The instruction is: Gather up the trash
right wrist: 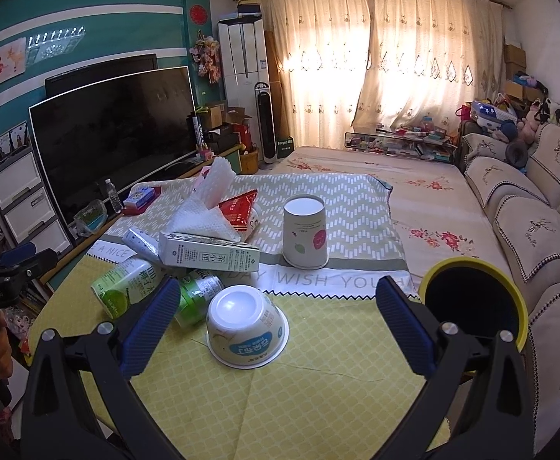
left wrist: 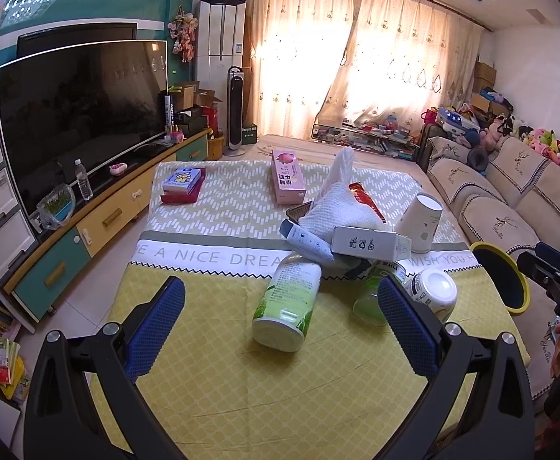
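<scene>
Alignment, left wrist view: the left gripper (left wrist: pixel 281 312), fingers spread and empty, faces the toppled green bottle (left wrist: pixel 286 303), long axis running away from it; right wrist view: the right gripper (right wrist: pixel 278 316), likewise spread, frames the overturned bowl (right wrist: pixel 247 326) beside the yellow-rimmed bin (right wrist: pixel 475 299).

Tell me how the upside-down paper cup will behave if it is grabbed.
The paper cup looks thin-walled, so probably light and easily crushed. Standing inverted on its wide rim, it seems stable, though a nudge from the open right claw might slide it.
</scene>
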Motion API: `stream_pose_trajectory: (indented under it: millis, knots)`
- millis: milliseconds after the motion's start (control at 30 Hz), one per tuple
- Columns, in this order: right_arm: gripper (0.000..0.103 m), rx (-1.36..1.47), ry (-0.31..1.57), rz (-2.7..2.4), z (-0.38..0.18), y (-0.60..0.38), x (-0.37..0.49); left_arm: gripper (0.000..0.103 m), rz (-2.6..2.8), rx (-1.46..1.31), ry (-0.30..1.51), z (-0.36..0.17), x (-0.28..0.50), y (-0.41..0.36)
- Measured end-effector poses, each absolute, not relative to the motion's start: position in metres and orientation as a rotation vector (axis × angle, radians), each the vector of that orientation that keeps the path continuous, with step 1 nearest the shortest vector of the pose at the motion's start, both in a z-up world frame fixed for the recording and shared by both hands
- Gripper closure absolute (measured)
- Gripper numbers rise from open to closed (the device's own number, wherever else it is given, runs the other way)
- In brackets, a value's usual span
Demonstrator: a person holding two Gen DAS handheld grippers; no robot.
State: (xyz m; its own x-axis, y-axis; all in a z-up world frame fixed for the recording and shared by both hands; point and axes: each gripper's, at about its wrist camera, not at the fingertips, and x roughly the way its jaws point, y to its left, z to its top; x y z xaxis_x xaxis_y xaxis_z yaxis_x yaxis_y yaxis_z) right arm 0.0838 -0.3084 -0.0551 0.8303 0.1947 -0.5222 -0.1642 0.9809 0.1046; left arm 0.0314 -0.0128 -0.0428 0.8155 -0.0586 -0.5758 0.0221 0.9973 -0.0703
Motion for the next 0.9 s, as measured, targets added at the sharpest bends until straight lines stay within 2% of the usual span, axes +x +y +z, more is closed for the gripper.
stream_pose_trajectory:
  millis: [900]
  knots:
    - [0.006, 0.048, 0.600, 0.219, -0.071, -0.303, 0.093, 0.004, -0.067, -0.073, 0.651, -0.055, 0.040, -0.018]
